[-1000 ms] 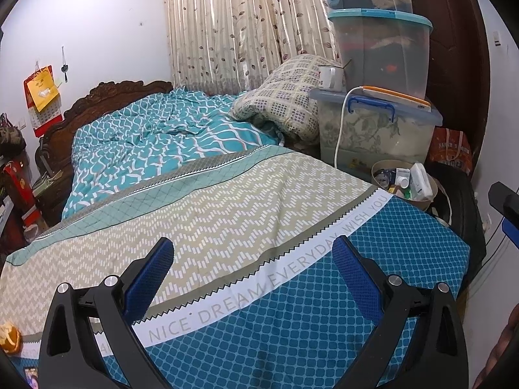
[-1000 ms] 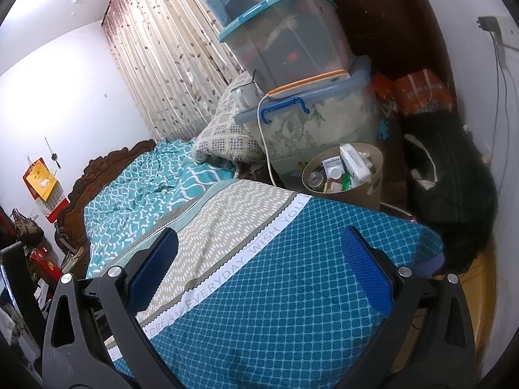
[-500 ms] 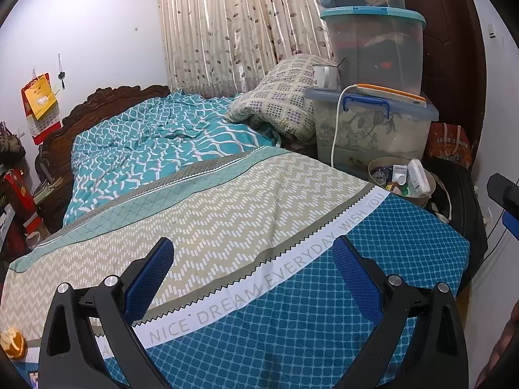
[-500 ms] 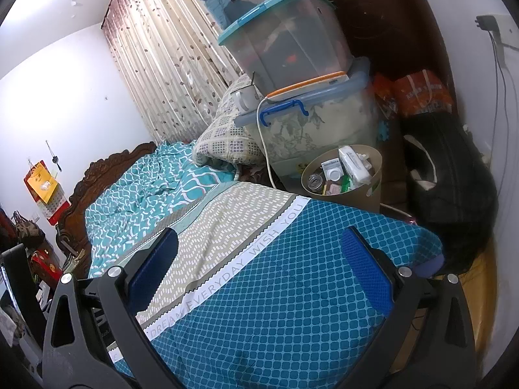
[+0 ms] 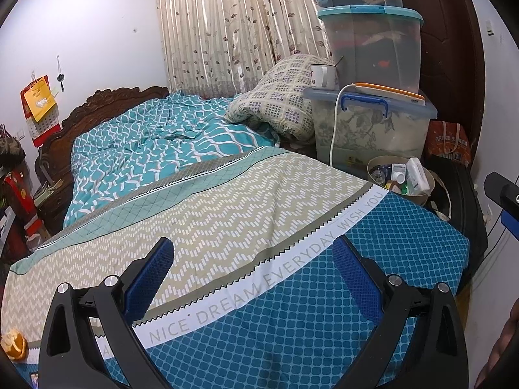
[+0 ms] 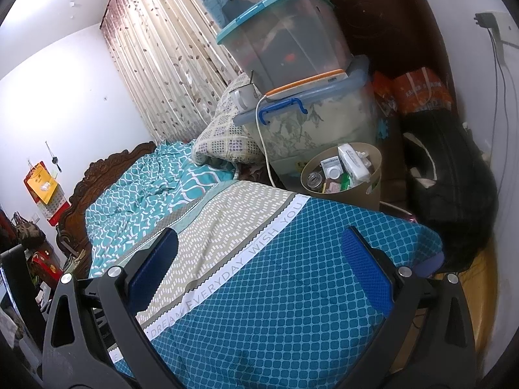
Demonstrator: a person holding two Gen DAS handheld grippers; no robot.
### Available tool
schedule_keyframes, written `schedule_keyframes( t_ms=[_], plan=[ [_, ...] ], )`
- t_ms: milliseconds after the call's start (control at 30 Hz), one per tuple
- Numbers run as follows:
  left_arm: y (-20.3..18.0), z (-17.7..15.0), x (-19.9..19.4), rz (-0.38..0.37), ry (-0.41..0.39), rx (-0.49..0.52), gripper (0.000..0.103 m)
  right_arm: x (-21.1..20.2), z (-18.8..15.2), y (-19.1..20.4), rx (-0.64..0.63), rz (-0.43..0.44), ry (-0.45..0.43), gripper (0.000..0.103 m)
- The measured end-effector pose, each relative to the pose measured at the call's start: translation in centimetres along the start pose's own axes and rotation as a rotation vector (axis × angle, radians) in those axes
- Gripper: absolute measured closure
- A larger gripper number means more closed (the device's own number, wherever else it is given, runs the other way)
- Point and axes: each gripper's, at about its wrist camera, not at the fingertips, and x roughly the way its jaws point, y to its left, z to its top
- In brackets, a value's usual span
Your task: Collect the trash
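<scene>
A tan waste bin [image 5: 401, 179] [image 6: 341, 175] stands on the floor past the bed's far corner, filled with white boxes, a jar and wrappers. A piece of orange peel [image 5: 13, 346] lies on the bed cover at the lower left edge of the left wrist view. My left gripper [image 5: 253, 259] hangs open over the blue part of the cover, nothing between its fingers. My right gripper [image 6: 259, 248] is open too, above the same cover, with the bin ahead and to its right. The peel does not show in the right wrist view.
The bed [image 5: 211, 201] fills most of both views. Stacked plastic storage boxes [image 5: 369, 74] [image 6: 292, 64] with a mug [image 5: 321, 76] and a white cable stand beside the bin. A black bag [image 6: 451, 178] and an orange bag [image 6: 418, 90] sit against the right wall.
Both views shifted slightly: the left camera has drifted back a little, the peel sits a bit further right in its view. Both grippers stay open.
</scene>
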Motion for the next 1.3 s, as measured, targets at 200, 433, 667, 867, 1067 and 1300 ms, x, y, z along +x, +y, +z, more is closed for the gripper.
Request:
schedule_keyframes(
  t_ms=[200, 433, 667, 867, 1067, 1300],
  plan=[
    [-0.04, -0.08, -0.02, -0.001, 0.001, 0.0, 0.009, 0.1, -0.1, -0.12, 0.001, 0.0, 0.004, 0.004],
    [0.0, -0.35, 0.02, -0.002, 0.003, 0.003, 0.009, 0.11, -0.19, -0.18, 0.003, 0.0, 0.006, 0.004],
    [0.02, -0.5, 0.06, -0.003, 0.003, 0.006, 0.009, 0.08, -0.37, -0.26, 0.001, 0.006, 0.002, 0.004],
    [0.14, -0.82, 0.18, -0.004, 0.004, 0.011, 0.009, 0.11, -0.49, -0.3, 0.004, 0.005, 0.002, 0.004],
    [0.21, -0.85, 0.24, -0.004, 0.004, 0.011, 0.009, 0.1, -0.48, -0.31, 0.003, 0.005, 0.004, 0.004],
    [0.32, -0.9, 0.34, -0.004, 0.006, 0.011, 0.009, 0.13, -0.48, -0.33, 0.005, 0.004, 0.006, 0.004]
  ],
)
